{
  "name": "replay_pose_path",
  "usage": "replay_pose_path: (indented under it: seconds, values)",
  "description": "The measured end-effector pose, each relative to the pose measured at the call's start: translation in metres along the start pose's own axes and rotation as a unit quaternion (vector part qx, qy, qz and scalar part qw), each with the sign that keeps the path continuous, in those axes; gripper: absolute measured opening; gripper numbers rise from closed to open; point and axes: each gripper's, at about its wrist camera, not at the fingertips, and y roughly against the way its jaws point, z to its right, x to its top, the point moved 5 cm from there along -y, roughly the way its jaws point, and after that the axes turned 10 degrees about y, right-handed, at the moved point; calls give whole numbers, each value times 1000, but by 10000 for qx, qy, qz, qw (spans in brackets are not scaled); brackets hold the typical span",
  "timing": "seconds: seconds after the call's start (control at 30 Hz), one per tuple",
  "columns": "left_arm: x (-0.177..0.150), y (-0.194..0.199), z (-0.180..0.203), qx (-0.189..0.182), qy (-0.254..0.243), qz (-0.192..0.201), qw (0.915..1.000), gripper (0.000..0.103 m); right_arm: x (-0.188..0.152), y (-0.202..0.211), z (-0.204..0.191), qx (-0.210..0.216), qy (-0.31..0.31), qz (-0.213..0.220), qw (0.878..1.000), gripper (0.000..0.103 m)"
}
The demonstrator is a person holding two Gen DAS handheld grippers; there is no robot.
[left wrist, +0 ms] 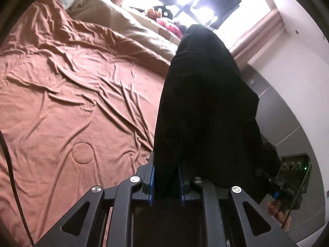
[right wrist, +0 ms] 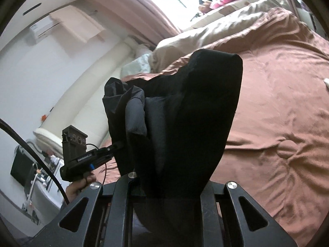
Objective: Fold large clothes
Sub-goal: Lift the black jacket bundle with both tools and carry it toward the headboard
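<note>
Your left gripper (left wrist: 166, 182) sits nearest the lens at 6 o'clock, blue-padded fingers (left wrist: 151, 177) clamped on a fold of the black garment (left wrist: 203, 107). The cloth rises from the jaws toward 12 o'clock, held up off the rust-brown bedspread (left wrist: 67, 94).

Right wrist view: your right gripper (right wrist: 170, 187) is at 6 o'clock, fingertips buried under the same black garment (right wrist: 197, 111); the cloth runs straight into the jaws, apparently pinched. The left gripper (right wrist: 117, 146) bites the garment's edge at 9 o'clock. The bedspread (right wrist: 277, 103) fills 3 o'clock. Tan bedding (left wrist: 115, 18) is bunched at 11 o'clock in the left view. No containers visible.
</note>
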Motion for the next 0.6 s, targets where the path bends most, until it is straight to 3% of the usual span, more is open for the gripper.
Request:
replay_pose_path:
  seconds: [0.37,0.6]
  values:
    - [23,113,-4,-114,-43,834,9964,18,8,-14,-76,356,614,97,9974,13]
    - [34,189,-33,-35,84,1332,9910,18,24,-53,-122,667,1024,-17,9925,13]
